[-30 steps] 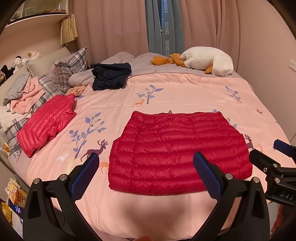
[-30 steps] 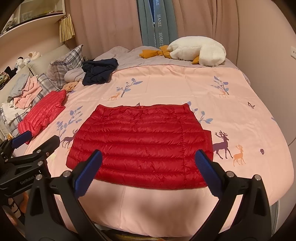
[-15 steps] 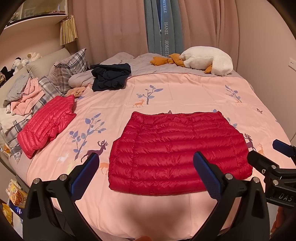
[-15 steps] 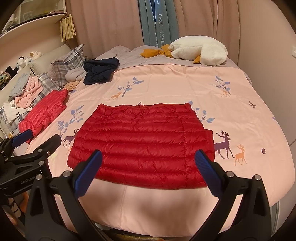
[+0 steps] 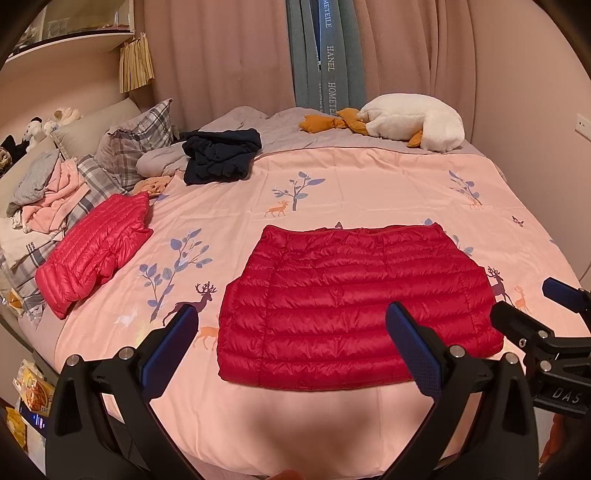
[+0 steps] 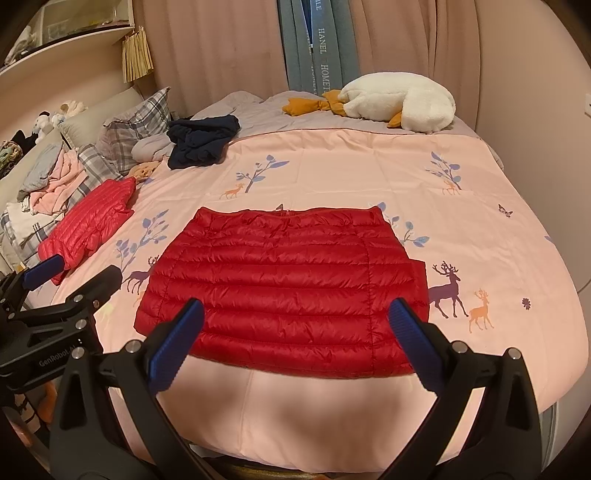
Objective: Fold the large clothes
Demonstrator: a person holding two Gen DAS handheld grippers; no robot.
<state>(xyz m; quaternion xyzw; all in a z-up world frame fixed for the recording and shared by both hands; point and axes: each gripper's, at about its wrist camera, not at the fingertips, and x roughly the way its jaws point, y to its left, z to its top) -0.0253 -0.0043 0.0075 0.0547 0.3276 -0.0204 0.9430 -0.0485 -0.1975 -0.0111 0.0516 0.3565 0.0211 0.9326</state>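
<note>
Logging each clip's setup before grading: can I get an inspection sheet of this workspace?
Surface: pink deer-print bed cover, smooth.
Job's things: dark red quilted puffer jacket lying flat, partly folded, near the front edge; lighter red quilted puffer jacket folded at left.
Clutter: navy crumpled garment; pink and grey clothes pile; plaid pillows; white plush goose.
Grippers: left hand-held gripper and right hand-held gripper both open, empty, above the front edge.
Cables: nothing seen.
Surroundings: pink curtains, wall shelf.
</note>
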